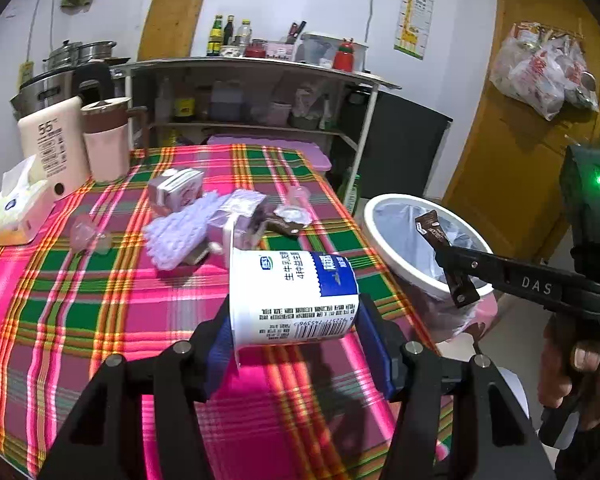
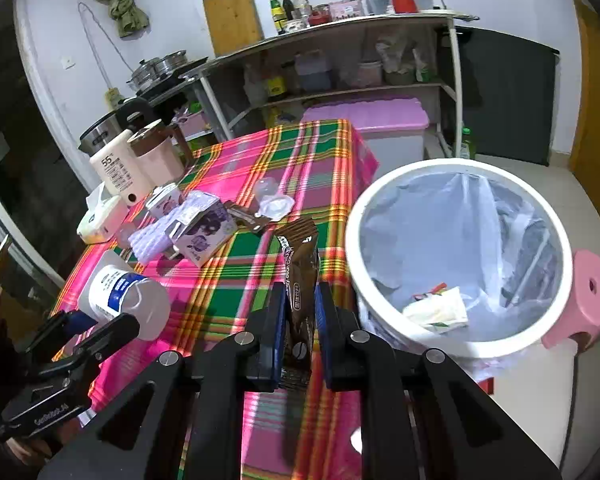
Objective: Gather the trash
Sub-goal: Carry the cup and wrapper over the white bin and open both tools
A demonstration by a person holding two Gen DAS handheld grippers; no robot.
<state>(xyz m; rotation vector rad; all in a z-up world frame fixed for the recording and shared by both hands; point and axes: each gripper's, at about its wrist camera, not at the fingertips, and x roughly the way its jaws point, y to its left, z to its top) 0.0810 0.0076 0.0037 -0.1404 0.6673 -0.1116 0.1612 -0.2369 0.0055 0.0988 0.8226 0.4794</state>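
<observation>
My left gripper (image 1: 296, 320) is shut on a white and blue yogurt cup (image 1: 292, 296), which lies on its side above the plaid tablecloth (image 1: 100, 320). In the right wrist view that cup (image 2: 124, 292) hangs at the lower left. My right gripper (image 2: 298, 312) is shut on a brown coffee sachet (image 2: 300, 264), held upright just left of the white bin (image 2: 380, 320). From the left wrist view the sachet (image 1: 440, 240) hangs over the bin's rim (image 1: 400, 200). The bin's clear liner holds a crumpled white wrapper (image 2: 436, 312).
More litter lies mid-table: a purple milk carton (image 2: 204, 232), a small carton (image 1: 176, 192), white foam netting (image 1: 180, 236), a foil lid (image 2: 276, 204), a brown wrapper (image 1: 276, 220). A tissue box (image 1: 12, 212), kettle and mug stand at the table's left. A pink stool (image 2: 584, 304) stands beside the bin.
</observation>
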